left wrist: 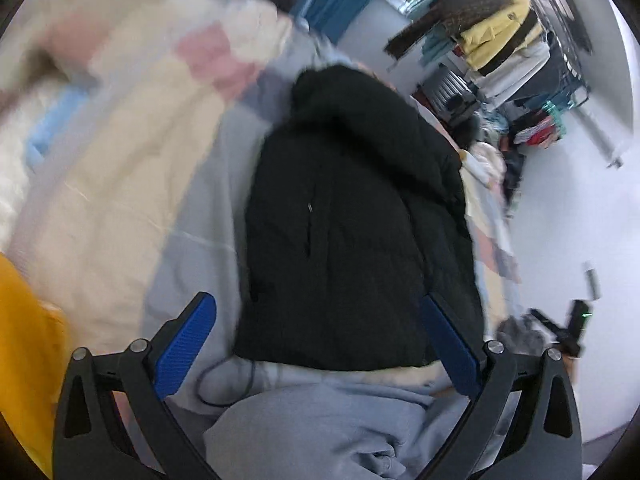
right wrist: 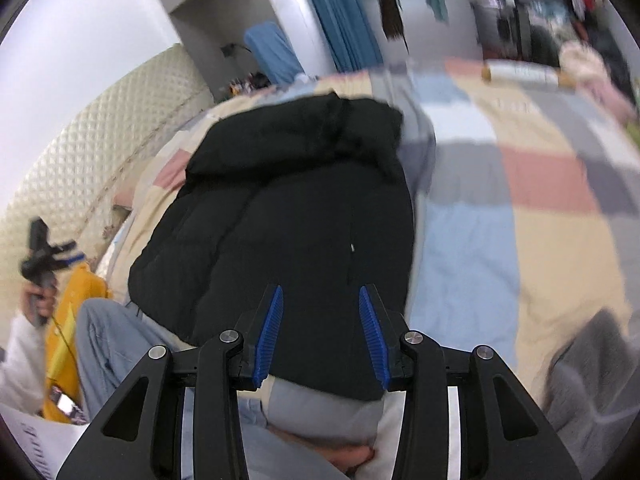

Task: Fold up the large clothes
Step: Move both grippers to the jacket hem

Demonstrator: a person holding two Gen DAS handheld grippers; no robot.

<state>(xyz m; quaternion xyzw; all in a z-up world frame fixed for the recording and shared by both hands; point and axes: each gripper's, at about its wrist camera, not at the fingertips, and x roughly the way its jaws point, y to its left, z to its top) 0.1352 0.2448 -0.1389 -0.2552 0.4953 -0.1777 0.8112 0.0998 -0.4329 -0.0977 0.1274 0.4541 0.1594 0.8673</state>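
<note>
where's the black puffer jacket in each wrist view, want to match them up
Left wrist: the black puffer jacket fills the centre, hood end at the top, lower hem between the open fingers of the left gripper.
Right wrist: the jacket sits centre-left, its near hem under the open right gripper.
Shared landmark: the patchwork bedspread under the jacket, seen left of it in the left wrist view.

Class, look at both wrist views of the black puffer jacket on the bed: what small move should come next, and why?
Probably lower the right hand-held gripper onto the near hem of the black jacket and close on it. Both hand-held grippers are open and empty, the left hand-held gripper spread wider, and the jacket lies bundled on the patchwork quilt, its hem nearest the fingers.
</note>
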